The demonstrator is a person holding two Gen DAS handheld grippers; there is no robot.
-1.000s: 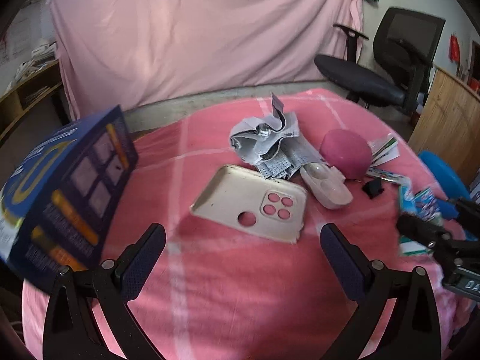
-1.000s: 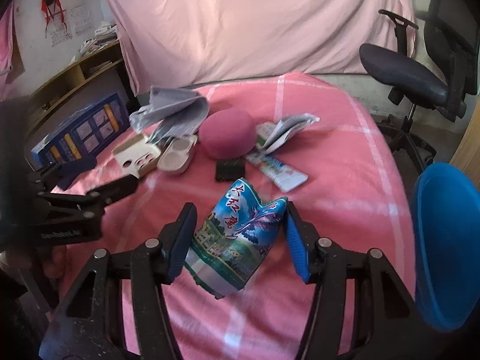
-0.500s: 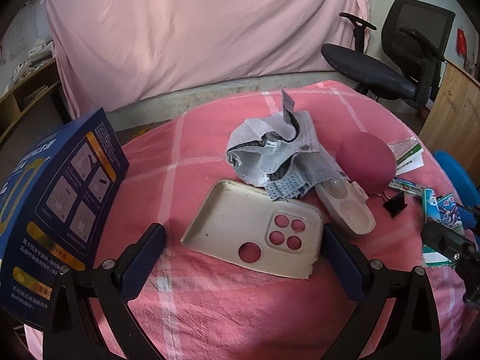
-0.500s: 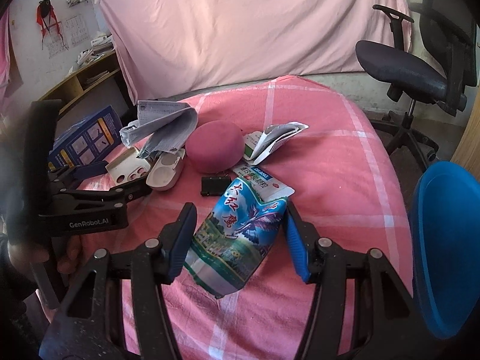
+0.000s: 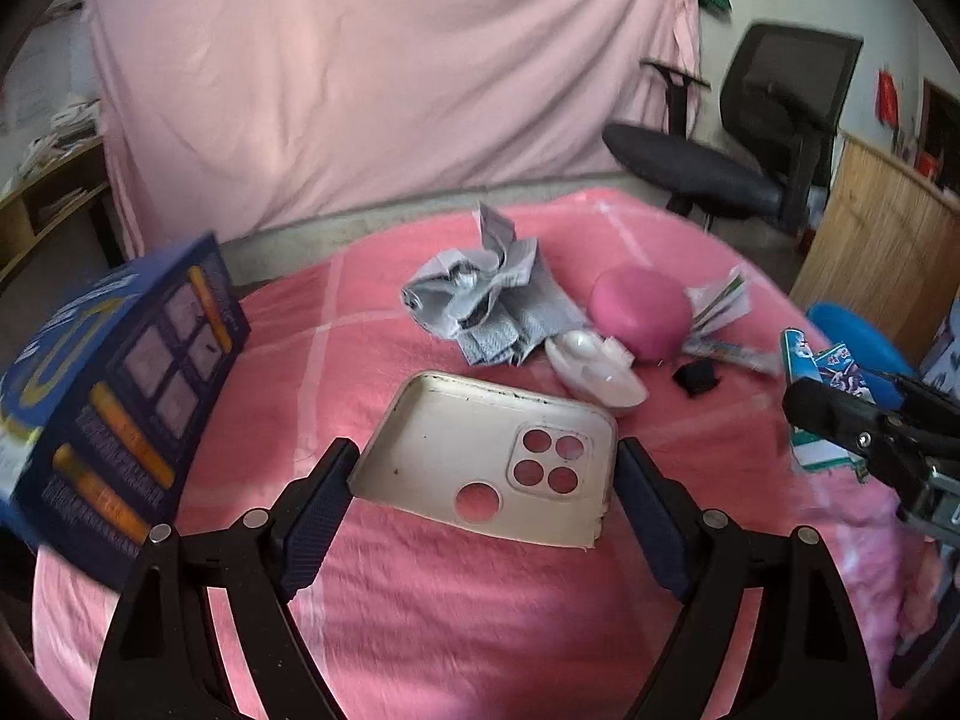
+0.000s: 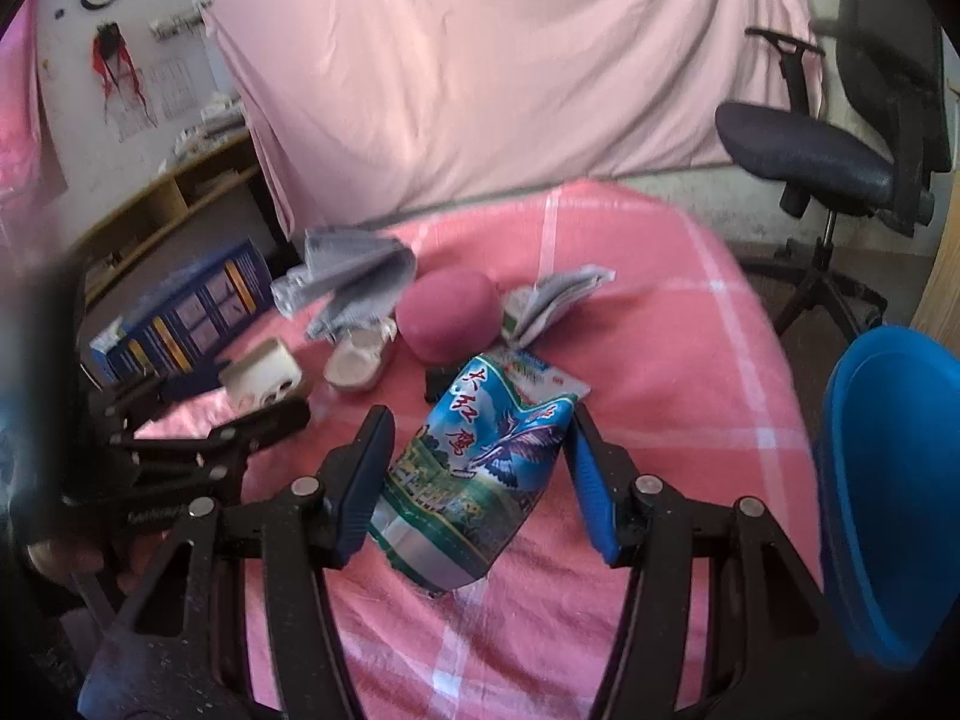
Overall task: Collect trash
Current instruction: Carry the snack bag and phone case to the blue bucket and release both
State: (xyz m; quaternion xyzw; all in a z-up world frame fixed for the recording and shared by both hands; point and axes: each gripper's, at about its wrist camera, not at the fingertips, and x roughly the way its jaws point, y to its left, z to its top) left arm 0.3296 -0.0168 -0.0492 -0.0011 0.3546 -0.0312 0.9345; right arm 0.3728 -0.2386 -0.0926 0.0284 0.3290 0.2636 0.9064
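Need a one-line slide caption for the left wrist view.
Left gripper, jaws just closing, straddles a cream phone case on the pink tablecloth, amid scattered trash.

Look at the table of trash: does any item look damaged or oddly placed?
Yes. The cream phone case has a chipped, ragged corner nearest the left gripper that straddles it. The dark blue box sits tilted, overhanging the table edge. The grey paper is crumpled.

You have a matt pink checked cloth (image 5: 480, 612) under a dull, smooth off-white plastic phone case (image 5: 492, 462), crumpled grey paper (image 5: 486, 306), a printed blue cardboard box (image 5: 120, 396), and a glossy blue-and-green printed foil pouch (image 6: 480, 468) beside a smooth blue plastic bin (image 6: 888, 492).
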